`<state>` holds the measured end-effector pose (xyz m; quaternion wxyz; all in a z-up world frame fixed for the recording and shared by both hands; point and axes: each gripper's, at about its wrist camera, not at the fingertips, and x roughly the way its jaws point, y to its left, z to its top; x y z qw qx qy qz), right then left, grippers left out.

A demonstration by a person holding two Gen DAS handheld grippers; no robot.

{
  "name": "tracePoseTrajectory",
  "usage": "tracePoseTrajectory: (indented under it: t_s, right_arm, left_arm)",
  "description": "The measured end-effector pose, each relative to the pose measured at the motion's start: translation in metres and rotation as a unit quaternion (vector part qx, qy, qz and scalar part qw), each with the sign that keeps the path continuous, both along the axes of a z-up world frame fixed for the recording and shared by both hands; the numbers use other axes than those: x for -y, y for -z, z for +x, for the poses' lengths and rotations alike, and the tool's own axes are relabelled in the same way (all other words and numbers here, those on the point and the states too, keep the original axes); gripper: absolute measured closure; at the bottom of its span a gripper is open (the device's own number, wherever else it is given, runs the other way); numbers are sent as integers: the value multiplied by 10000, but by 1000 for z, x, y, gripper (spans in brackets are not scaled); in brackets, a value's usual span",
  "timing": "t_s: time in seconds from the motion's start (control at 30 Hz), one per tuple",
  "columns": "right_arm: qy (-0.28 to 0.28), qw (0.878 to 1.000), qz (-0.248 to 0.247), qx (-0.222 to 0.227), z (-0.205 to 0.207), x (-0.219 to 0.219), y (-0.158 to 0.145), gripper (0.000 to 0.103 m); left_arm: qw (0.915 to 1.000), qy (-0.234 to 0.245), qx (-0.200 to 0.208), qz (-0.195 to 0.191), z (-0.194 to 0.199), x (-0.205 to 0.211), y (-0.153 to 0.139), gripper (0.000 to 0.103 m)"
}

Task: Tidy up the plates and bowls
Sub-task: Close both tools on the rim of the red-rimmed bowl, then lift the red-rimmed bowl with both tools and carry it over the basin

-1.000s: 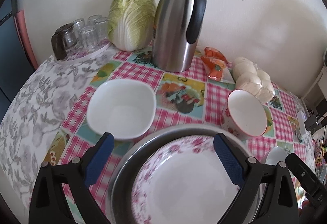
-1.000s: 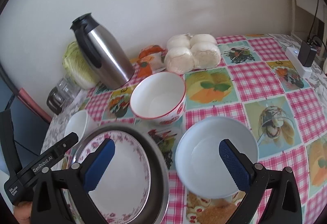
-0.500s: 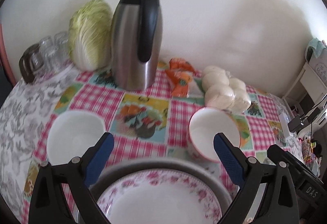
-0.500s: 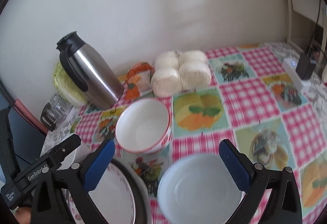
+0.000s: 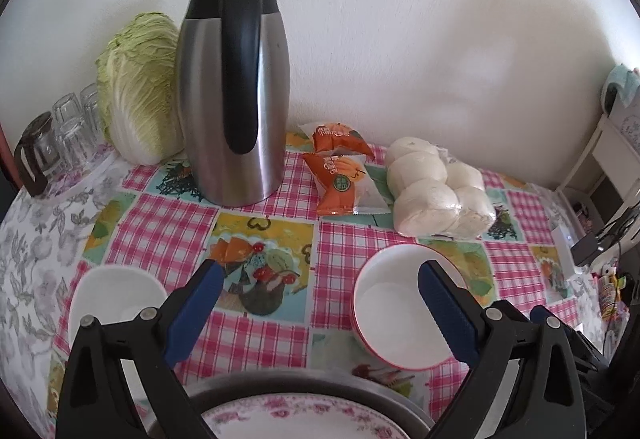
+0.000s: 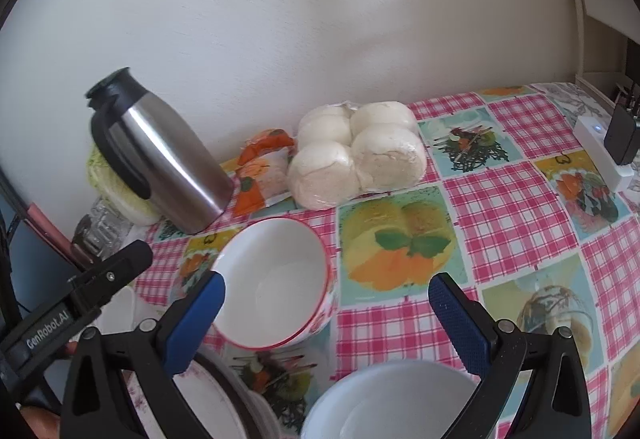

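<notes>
- The left gripper [image 5: 318,301] is wide open, holding nothing; the red-rimmed bowl [image 5: 404,305] sits at lower right.
- The right gripper [image 6: 326,313] gapes empty above the pale bowl [image 6: 394,401] at bottom centre.

We see a bench [image 5: 256,323] covered with a pink-checked oilcloth printed with fruit and vegetable panels; its left part carries a grey floral cloth [image 5: 32,239]. At the back, against the wall, stand a tall steel jug with a black handle and lid [image 5: 234,111], a pale green cabbage [image 5: 138,91] and a cluster of clear glasses [image 5: 60,135]. Beside the jug lie orange snack packets [image 5: 338,167] and a clear bag of white buns [image 5: 434,193]. Nearer us sit a red-rimmed white round bowl [image 5: 396,311], a white squarish bowl [image 5: 116,303], a grey metal tray holding a rose-patterned plate [image 5: 304,417], and a plain white bowl [image 6: 396,399]. A white power strip [image 6: 602,151] lies at the right edge.
</notes>
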<state>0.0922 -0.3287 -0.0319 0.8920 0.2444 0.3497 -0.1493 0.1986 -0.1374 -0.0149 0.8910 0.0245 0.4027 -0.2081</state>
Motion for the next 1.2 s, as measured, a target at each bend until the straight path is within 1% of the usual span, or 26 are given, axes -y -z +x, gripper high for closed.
tracePoseTrajectory:
  t_s: [0.1,0.17,0.2,0.23,0.27,0.33,0.37,0.4,0.43,0.47,0.5,0.53,0.57,0.6,0.63,0.67,0.7,0.77,0.8,0.83,0.9,0.93,0.97,1.03,1.2]
  right_arm:
    - [17,10000,41,-45,6,3,5,0]
    - [-41,9999,65,-139,12,3,11,0]
    - [-78,9997,103,-208,16,3,15,0]
    - [-86,9996,125,-258,18,3,17,0]
    - [-87,9994,128,-315,20,3,20,0]
    - [-73,9990,92,-442,24,2,24,2]
    - [-83,9988,98,-479,26,2,26,10]
    - [-84,9986,125,-499,27,3,27,21]
    - [-81,9984,158,-529,29,3,29,25]
    - [-87,9982,192,-563,30,4,31,32]
    - [-100,9979,232,-600,31,4,33,40]
    - [-116,9975,271,-647,33,4,36,45]
    - [-119,9972,297,-675,34,4,38,53]
    - [-123,9970,319,-695,35,4,39,57]
    - [-138,9967,357,-711,36,4,41,58]
    - [-158,9965,387,-720,37,3,42,62]
    - [-185,9961,432,-743,38,3,44,65]
    - [-215,9955,480,-794,40,2,47,68]
    - [-236,9949,511,-831,41,1,49,69]
    - [-259,9945,529,-861,42,0,51,70]
    - [-345,9937,577,-900,44,-2,54,74]
    - [-397,9932,617,-902,45,-4,55,75]
    - [-426,9930,630,-901,46,-5,56,78]
    - [-409,9934,512,-938,46,-8,55,79]
    - [-269,9939,465,-965,42,-3,54,84]
  left_arm:
    - [9998,49,-192,89,13,11,4,5]
    - [9990,78,-428,102,22,16,10,5]
    - [9979,116,-628,119,27,19,16,5]
    - [9965,121,-804,186,30,21,21,5]
    - [9945,89,-988,333,34,24,27,5]
    - [9926,83,-1072,573,37,29,36,5]
    - [9918,102,-1072,693,38,31,39,5]
    - [9912,108,-1085,756,39,32,42,6]
    - [9906,109,-1131,769,40,32,45,10]
    - [9898,129,-1213,732,41,32,49,21]
    - [9890,141,-1289,709,42,33,52,27]
    - [9881,164,-1360,707,43,34,55,37]
    - [9873,198,-1392,745,43,36,58,41]
    - [9867,233,-1403,785,43,38,60,42]
    - [9860,304,-1420,820,41,41,63,47]
    - [9854,347,-1444,830,41,43,66,54]
    - [9842,386,-1511,841,40,45,69,57]
    - [9816,440,-1636,879,41,48,74,72]
    - [9803,472,-1673,934,40,51,77,76]
    - [9793,517,-1686,999,39,54,79,81]
    - [9776,598,-1714,1068,36,59,83,87]
    - [9770,623,-1724,1088,34,60,84,92]
    - [9767,643,-1707,1128,32,63,86,92]
    - [9778,685,-1587,1184,28,65,85,93]
    - [9819,779,-1478,896,23,69,75,94]
